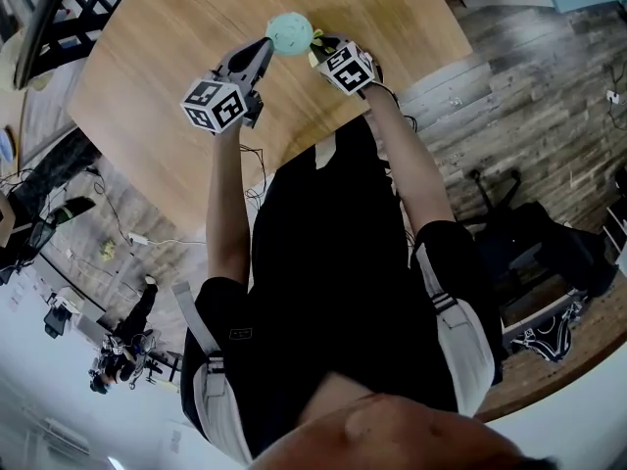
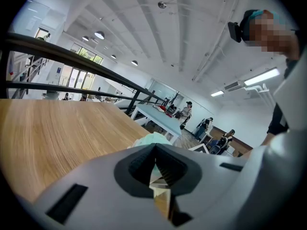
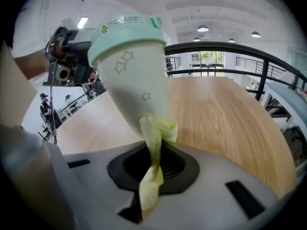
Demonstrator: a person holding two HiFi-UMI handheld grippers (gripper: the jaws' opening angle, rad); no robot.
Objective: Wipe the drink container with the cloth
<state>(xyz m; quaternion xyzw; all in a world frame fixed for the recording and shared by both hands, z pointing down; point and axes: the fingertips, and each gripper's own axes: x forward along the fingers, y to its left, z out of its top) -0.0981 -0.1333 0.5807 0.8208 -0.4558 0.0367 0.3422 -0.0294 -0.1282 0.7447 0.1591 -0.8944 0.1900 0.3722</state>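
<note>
While held above table | 1 drink container, clamped in left hand-held gripper | 1 yellow cloth, pinched by right hand-held gripper | 3 stars; lid label unreadable

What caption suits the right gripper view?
Right gripper presses a yellow cloth against the green drink container above a wooden table.

Round wooden table, plank floor, black railing, pale blue table
</note>
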